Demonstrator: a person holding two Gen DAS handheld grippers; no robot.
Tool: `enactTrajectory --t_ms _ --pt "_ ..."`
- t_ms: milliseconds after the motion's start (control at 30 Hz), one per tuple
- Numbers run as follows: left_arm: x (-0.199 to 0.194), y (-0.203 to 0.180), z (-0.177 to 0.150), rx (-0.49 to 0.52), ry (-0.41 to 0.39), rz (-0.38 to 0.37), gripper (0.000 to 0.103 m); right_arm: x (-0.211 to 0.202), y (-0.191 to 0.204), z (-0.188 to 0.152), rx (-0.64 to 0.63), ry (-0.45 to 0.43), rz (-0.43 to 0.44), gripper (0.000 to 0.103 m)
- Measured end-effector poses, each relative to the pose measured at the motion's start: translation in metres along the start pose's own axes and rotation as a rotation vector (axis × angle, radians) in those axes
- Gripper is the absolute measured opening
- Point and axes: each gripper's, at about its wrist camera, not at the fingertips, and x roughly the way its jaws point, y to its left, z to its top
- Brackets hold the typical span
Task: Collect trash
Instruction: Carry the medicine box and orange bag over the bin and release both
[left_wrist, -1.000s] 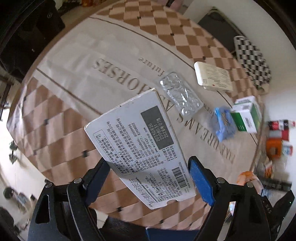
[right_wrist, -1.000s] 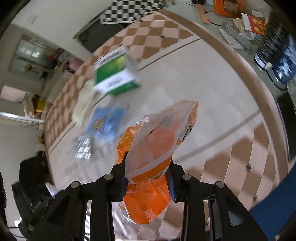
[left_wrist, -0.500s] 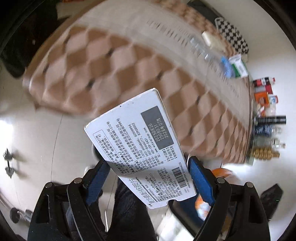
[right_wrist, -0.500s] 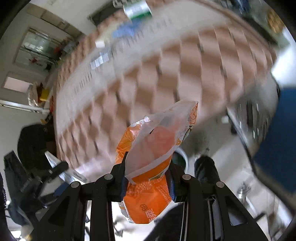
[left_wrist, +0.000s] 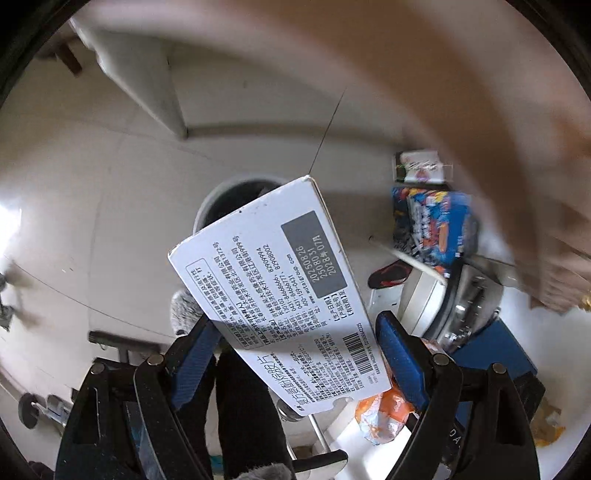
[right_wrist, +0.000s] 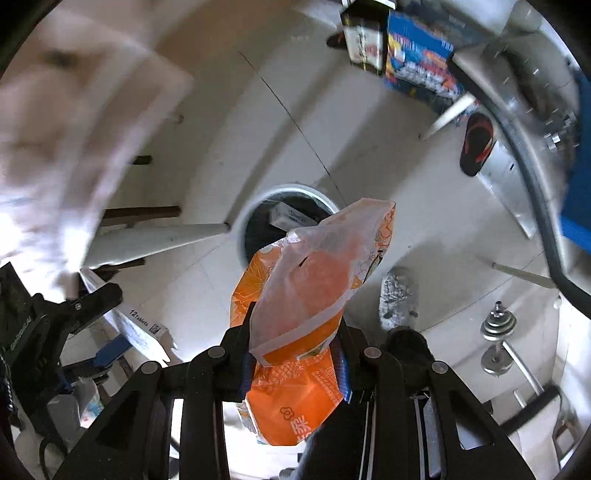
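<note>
Left wrist: left gripper (left_wrist: 295, 343) clamps medicine box (left_wrist: 273, 291).

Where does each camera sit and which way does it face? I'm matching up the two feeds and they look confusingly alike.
Left wrist: on the left hand-held gripper, looking down at the floor and trash bin past the clamped white box; a trouser leg and slipper show below.
Right wrist: on the right hand-held gripper, looking down at the bin past the clamped orange bag; the left gripper shows at left.
Shared: bin, blue package, sandal.
</note>
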Motion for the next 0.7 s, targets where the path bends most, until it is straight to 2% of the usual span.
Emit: enactTrajectory --t_ms 133,200,267,300,333,400,433,600,700 --pt "0.063 0.022 0.030 -0.017 0.054 -0.007 0.086 0.069 -0.010 0.020 -0.007 0.032 0.019 0.037" --pt "0.078 0.038 0.034 -0.021 0.064 -0.010 0.094 0.101 -0.012 0.027 -0.029 0.053 0.020 0.039" --pt "0.088 0.050 0.037 -0.021 0.062 0.009 0.096 0.129 -0.012 0.032 -0.039 0.070 0.034 0.043" --pt "0.092 0.056 0.040 -0.029 0.058 0.015 0.096 0.139 -0.008 0.035 -0.047 0.079 0.047 0.050" --pt "0.091 0.063 0.039 -0.036 0.055 0.021 0.096 0.149 -0.007 0.036 -0.058 0.089 0.057 0.064" --pt "0.091 0.072 0.038 -0.048 0.034 0.045 0.096 0.164 -0.006 0.036 -0.068 0.107 0.066 0.080" --pt "0.090 0.076 0.036 -0.043 0.019 0.068 0.096 0.169 -0.007 0.036 -0.072 0.115 0.067 0.087" --pt "0.072 0.078 0.021 0.046 -0.091 0.260 0.096 0.167 -0.007 0.028 -0.111 0.112 0.018 0.100" --pt "0.063 0.070 0.010 0.140 -0.137 0.373 0.096 0.153 -0.005 0.024 -0.147 0.094 -0.037 0.100"
